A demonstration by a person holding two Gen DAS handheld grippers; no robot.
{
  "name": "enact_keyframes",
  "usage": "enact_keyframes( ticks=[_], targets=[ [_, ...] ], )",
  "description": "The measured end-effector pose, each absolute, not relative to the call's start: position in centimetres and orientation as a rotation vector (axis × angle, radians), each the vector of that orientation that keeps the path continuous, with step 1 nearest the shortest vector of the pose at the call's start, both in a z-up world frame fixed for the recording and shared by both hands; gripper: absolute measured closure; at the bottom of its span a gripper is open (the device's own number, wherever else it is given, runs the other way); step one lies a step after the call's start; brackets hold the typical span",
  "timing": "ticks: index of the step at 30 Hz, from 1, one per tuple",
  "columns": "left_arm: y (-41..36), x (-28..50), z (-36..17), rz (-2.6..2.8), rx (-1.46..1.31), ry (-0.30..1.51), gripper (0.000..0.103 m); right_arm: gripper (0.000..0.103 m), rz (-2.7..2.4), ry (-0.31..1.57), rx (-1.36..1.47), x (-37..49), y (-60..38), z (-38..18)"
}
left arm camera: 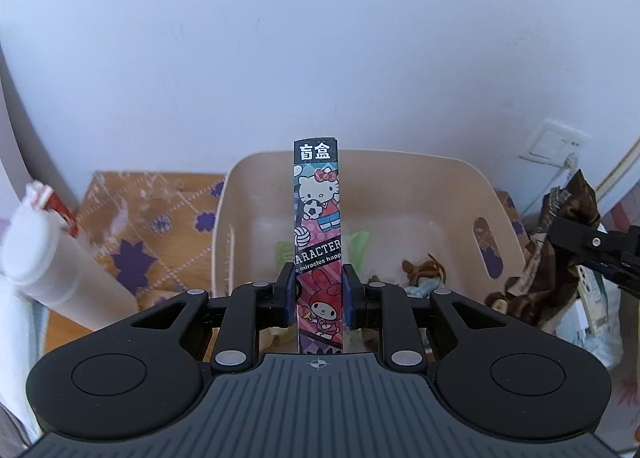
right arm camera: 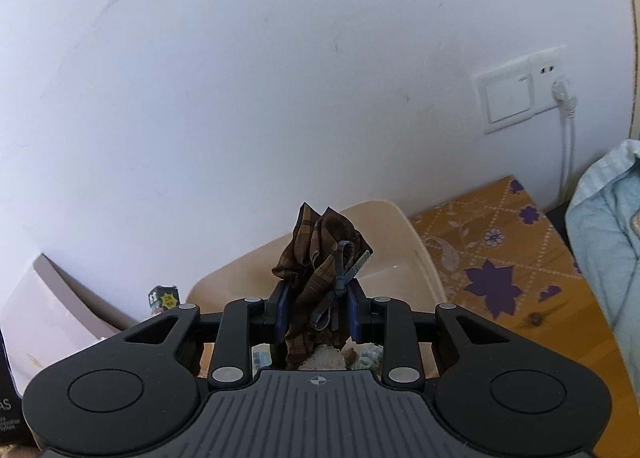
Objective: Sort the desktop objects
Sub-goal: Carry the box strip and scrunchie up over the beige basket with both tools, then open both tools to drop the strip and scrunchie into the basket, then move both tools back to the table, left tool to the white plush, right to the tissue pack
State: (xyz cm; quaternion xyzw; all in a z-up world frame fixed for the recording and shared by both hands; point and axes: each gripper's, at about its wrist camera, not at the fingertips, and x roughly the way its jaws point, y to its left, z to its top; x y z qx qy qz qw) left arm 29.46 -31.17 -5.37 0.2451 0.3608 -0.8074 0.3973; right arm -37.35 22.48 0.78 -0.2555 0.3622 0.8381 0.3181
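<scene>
Two loads up: left gripper (left arm camera: 319,290) fingers clamp tall cartoon-print cardboard box (left arm camera: 318,234); right gripper (right arm camera: 316,308) fingers pinch brown plaid cloth toy (right arm camera: 320,258). Risk: box tips outside beige plastic bin (left arm camera: 476,193) w/ early release; cloth snags on fingers.

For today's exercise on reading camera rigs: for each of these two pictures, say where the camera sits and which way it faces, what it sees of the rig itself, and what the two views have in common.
Left wrist view: sits on the left gripper, facing forward and down over the beige bin; its jaws clamp a cartoon-print box; the right gripper shows at the right edge.
Right wrist view: sits on the right gripper, facing the wall; its jaws clamp a brown plaid cloth.
Shared: bin, patterned tabletop, wall socket, cloth.
</scene>
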Motion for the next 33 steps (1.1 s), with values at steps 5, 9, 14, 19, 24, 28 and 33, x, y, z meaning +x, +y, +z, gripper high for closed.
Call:
enact_keyframes(
  ticks=[5,9,14,19,24,28,33],
  targets=[
    [-32.8,28.6,-7.4,-2.017,0.576,0.960,0.080,0.076,2.185,0.915,-0.773,-40.4,23.1,-2.2],
    [-34.1,27.9,-9.1,-1.991,0.574,1.010,0.080,0.076,2.163,0.887,-0.851,-42.1,22.9,-4.4],
    [-35.0,27.4,-10.6,-1.993,0.593,0.994,0.080,0.058,2.166,0.844,-0.918,-43.2,23.0,-6.0],
    [-35.0,27.9,-11.3,-1.943,0.573,1.001,0.042,0.027,2.186,0.831,-0.891,-42.3,22.8,-5.8],
    [-34.4,29.5,-11.0,-1.916,0.546,1.022,0.035,0.004,2.204,0.792,-0.864,-39.9,21.6,-4.8],
    [-33.3,30.9,-10.5,-1.942,0.523,1.037,0.035,0.000,2.253,0.743,-0.860,-37.4,20.4,-3.8],
    [-30.9,31.9,-9.3,-1.974,0.526,0.965,0.032,0.000,2.253,0.748,-0.855,-33.7,20.1,-3.3]
  ],
)
